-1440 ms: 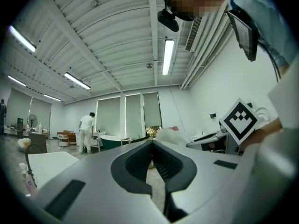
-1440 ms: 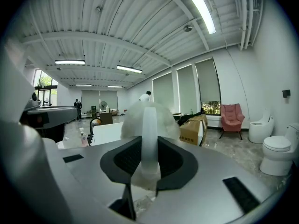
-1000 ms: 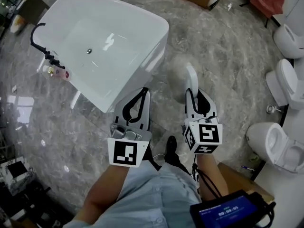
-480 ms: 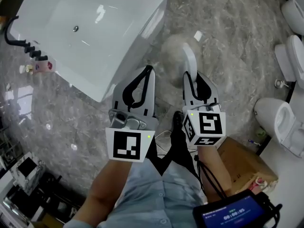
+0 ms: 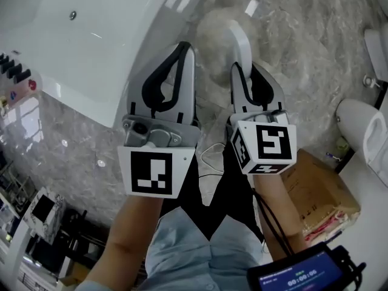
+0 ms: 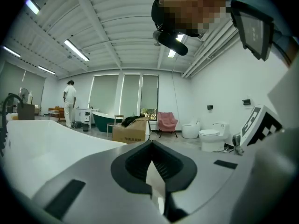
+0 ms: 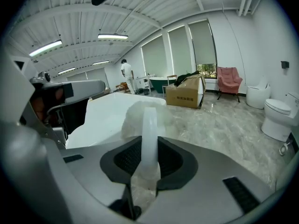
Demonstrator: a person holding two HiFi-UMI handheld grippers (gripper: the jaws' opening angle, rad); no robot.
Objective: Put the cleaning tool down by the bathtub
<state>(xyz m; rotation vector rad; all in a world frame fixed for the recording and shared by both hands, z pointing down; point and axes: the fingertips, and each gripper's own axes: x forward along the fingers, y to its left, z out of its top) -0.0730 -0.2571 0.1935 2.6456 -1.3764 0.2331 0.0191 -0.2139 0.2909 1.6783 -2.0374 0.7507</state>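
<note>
White plastic in the right gripper [image 5: 245, 71]: its fingers [image 7: 170, 161] are clamped on the handle of the tool [image 5: 238, 41], gripping it low down. The handle rises out past the fingertips, and the fluffy pale head sits at the far end. So the tool's long axis runs straight along the line the gripper points, away from the person and tilted down toward the floor [image 5: 303, 53].

Now the relation that matters. In the head view the tub [image 5: 91, 59] fills the upper left, and its near wall comes down just left of the tool's head. The head hangs over bare grey marble just beside that wall, not over the basin. The right gripper view agrees: the tub's white rim lies to the left of the handle [image 7: 149, 134], with open floor to the right.

The left gripper [image 5: 183, 46] is closer to the tub, but its fingers are pressed together on nothing, so it has no say here. The right hand has the job.

My read is that the set-down spot lies ahead of and below those fingers. Head-first seems the likely way down, with the handle laid along the tub's side before the fingers let go. The risk I see is the head catching on the tub wall.
</note>
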